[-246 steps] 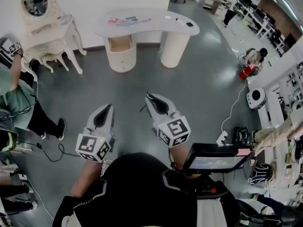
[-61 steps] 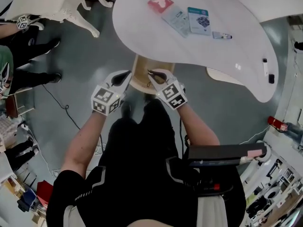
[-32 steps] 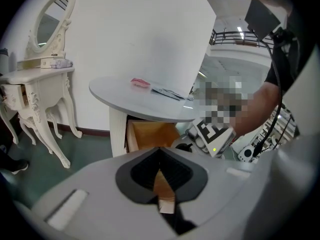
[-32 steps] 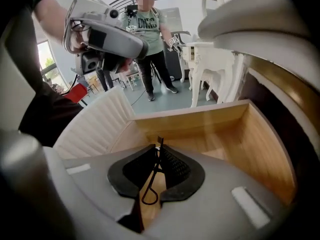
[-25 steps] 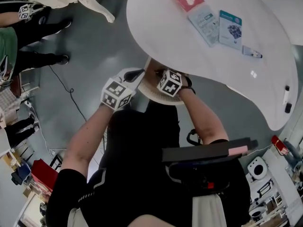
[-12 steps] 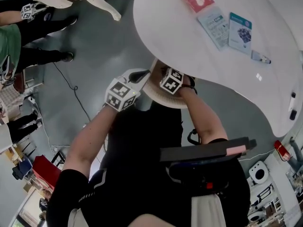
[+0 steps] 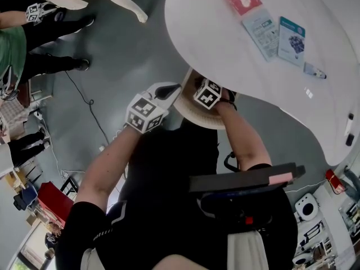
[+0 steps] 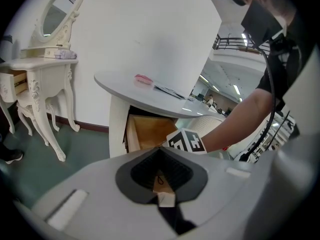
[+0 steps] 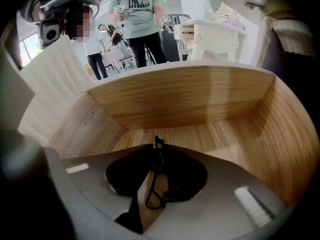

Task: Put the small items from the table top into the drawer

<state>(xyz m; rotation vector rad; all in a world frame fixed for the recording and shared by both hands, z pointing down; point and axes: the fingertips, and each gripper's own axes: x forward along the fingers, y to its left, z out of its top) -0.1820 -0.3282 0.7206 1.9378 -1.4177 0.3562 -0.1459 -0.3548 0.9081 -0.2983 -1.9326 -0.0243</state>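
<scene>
Reaching down into the drawer (image 9: 175, 99) with the right gripper (image 9: 157, 147), just parting its jaws to release the thin black item (image 9: 154, 180) between them near the wooden bottom; holding the left gripper (image 8: 160, 151) closed, seemingly empty, clear alongside; leaving packets (image 7: 263, 26) on the tabletop (image 7: 219, 49)

You have little to read: the white capitals on the green T-shirt (image 9: 141, 19) blur beyond spelling, and the print on the teal packet (image 7: 291, 34) is too small.
</scene>
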